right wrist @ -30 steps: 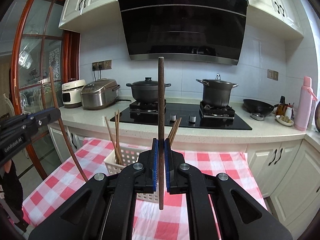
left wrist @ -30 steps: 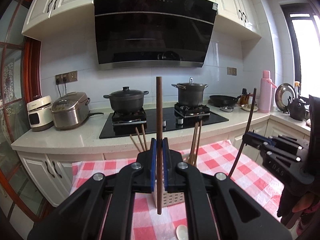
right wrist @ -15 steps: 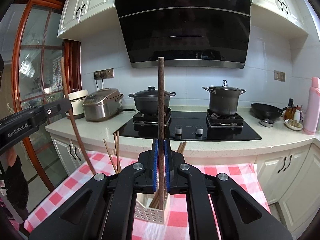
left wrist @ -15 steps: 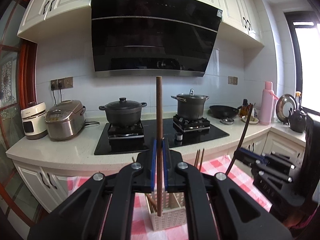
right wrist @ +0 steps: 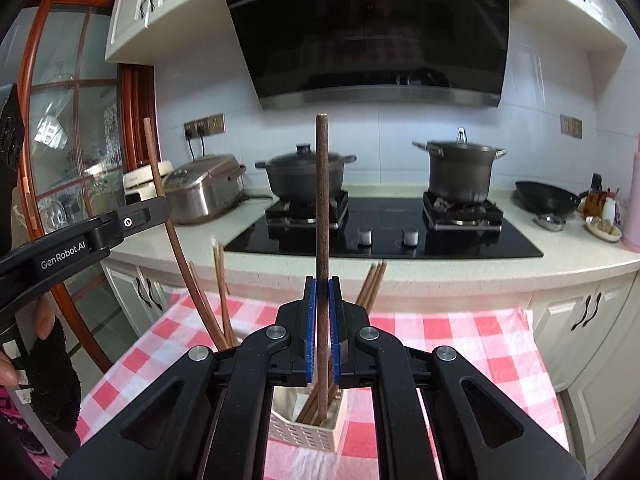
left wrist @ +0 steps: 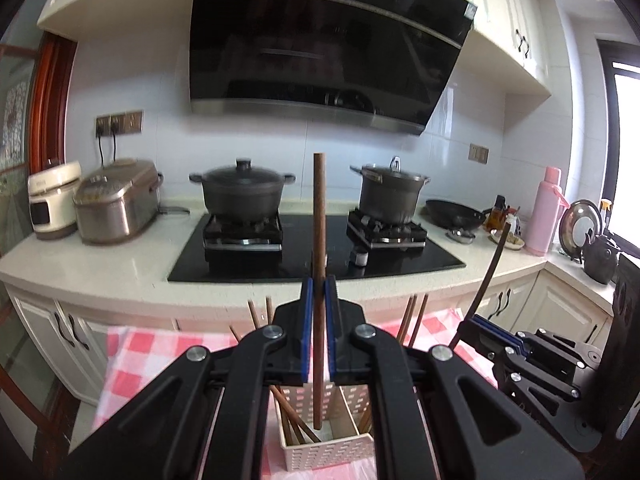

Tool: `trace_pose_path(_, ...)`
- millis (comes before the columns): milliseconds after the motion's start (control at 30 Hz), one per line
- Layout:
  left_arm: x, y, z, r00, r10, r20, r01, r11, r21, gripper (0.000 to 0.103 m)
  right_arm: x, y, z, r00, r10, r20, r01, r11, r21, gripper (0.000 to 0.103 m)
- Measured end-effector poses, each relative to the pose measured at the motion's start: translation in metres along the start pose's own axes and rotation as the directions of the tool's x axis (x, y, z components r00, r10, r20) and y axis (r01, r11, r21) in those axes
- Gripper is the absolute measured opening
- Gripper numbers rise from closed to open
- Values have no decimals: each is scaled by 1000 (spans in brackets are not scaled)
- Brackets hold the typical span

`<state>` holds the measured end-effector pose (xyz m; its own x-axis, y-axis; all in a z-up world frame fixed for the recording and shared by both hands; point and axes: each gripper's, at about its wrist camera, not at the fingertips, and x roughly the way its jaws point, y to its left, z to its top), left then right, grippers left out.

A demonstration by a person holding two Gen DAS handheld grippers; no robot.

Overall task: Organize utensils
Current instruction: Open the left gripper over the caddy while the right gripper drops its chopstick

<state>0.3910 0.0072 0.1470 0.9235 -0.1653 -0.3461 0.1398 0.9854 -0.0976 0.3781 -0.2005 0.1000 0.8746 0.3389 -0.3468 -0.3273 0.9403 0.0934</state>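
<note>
Both grippers have carried their chopsticks in over the white slotted basket [left wrist: 328, 454], which stands on the checked tablecloth [right wrist: 460, 344]. The left gripper [left wrist: 319, 332] pinches one chopstick [left wrist: 319, 240] upright, tip inside the basket; the right gripper [right wrist: 322, 332] pinches another chopstick [right wrist: 322, 200] likewise. Insertion is underway; next, lower and release.

Utensil basket [left wrist: 326, 446] on checked tablecloth [right wrist: 460, 344] (chopsticks [right wrist: 220, 292] inside), stove [right wrist: 384, 232] on counter behind, rice cooker [left wrist: 116, 202] left
</note>
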Motion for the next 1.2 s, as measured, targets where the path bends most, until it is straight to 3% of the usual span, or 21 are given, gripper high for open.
trace_pose_path(300,34,7,-29,994,-34,-100,32,999,-17,6,31,4,-22,995,12,-100,-14,1000,-20,6)
trace_pose_path(633,59,13,-58,978,18,-210,-21,1000,-10,6,58,-6,-37,984,10,-179,-7,1000,19,7)
trace_pose_path(733,61,18,-60,977,23,-212,-29,999,-24,8,61,-11,-38,984,2,-177,3,1000,29,13)
trace_pose_path(767,59,19,-60,978,29,-206,-34,999,-22,15,61,-12,-38,984,0,-176,6,999,34,19)
trace_pose_path(800,57,19,-59,980,35,-196,-40,999,-21,27,60,-13,-38,985,-1,-172,8,999,38,34)
trace_pose_path(867,53,20,-55,984,47,-172,-52,998,-23,46,57,-16,-38,988,5,-156,4,998,57,47)
trace_pose_path(1067,35,23,-51,989,92,-119,-94,995,-15,53,39,-21,-36,992,-10,-126,19,997,74,47)
trace_pose_path(1200,11,24,-55,986,154,-59,-154,988,7,76,22,-26,-42,994,-26,-111,36,995,88,47)
